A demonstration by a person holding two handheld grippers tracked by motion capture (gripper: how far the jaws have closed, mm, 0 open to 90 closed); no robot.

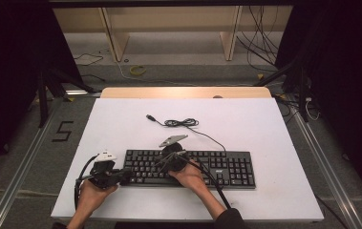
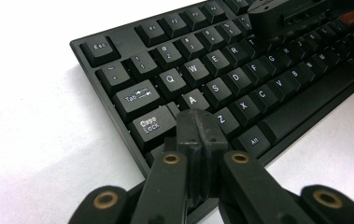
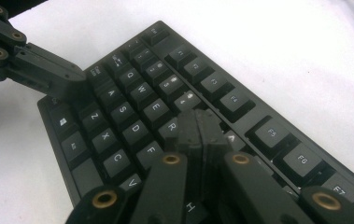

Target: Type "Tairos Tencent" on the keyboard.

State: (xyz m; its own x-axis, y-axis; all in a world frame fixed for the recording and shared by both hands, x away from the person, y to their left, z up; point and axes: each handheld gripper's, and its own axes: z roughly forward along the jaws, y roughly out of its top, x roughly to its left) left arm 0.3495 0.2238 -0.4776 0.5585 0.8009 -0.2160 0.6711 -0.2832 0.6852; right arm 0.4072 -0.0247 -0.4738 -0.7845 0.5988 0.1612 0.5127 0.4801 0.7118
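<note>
The left tongs (image 1: 125, 175) sit at the left end of the keyboard (image 1: 226, 168), held in the left hand (image 1: 92, 191) near the table's (image 1: 121, 119) near-left corner. Their jaws are pressed together with nothing between them — in the left gripper view the tip (image 2: 197, 122) rests down among the keys between A and Z, beside Caps Lock.

The keyboard lies flat across the near middle of the table, parallel to the near edge, its cable (image 1: 183, 123) running off toward the far edge in a loose coil.

The right tongs (image 1: 162, 162) hang over the keyboard's left half, carried by the right hand (image 1: 190, 177) that rests at the keyboard's near edge. These jaws are also fully closed and empty — in the right gripper view the tip (image 3: 201, 122) is down on the keys just right of R, with the left tongs (image 3: 79, 86) showing near Caps Lock.
</note>
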